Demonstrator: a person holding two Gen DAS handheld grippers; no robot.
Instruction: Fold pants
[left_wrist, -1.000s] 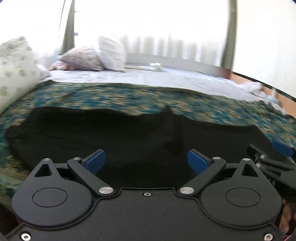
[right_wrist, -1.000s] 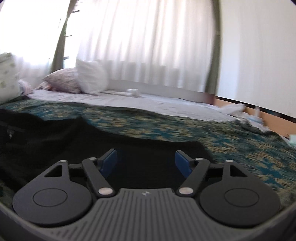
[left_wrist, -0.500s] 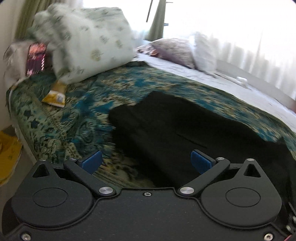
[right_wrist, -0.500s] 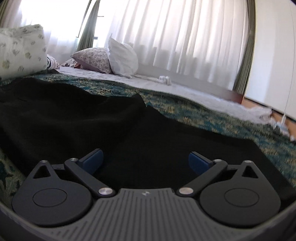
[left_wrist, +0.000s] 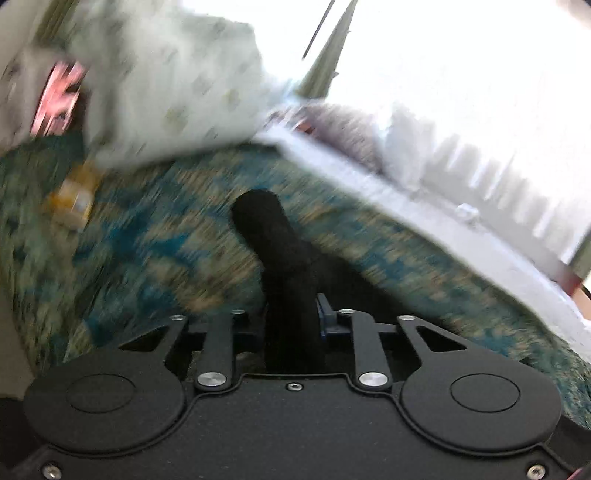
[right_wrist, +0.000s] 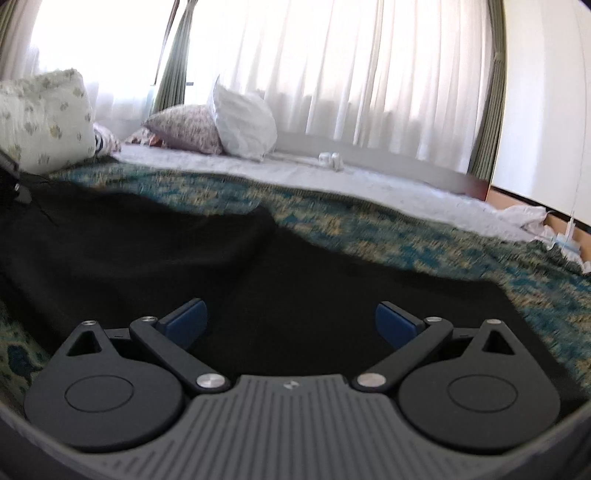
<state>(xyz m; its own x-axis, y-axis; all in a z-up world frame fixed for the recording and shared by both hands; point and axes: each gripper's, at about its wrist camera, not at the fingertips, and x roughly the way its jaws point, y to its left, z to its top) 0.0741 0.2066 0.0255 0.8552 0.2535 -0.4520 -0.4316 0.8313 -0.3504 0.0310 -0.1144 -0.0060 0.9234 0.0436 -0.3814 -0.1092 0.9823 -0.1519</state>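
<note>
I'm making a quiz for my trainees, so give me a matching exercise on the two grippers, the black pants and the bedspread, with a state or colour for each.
Things:
1. left gripper
2. right gripper
3. black pants
4. bedspread

States:
A. teal and gold pattern
B. jaws wide apart, nothing gripped
C. jaws closing on a bunch of black fabric
D. spread across the bed

Pairs: 1-C, 2-B, 3-D, 4-A

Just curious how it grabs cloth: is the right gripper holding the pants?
No, the right gripper stands wide open over the black pants, its blue pads clear of the cloth.
</note>
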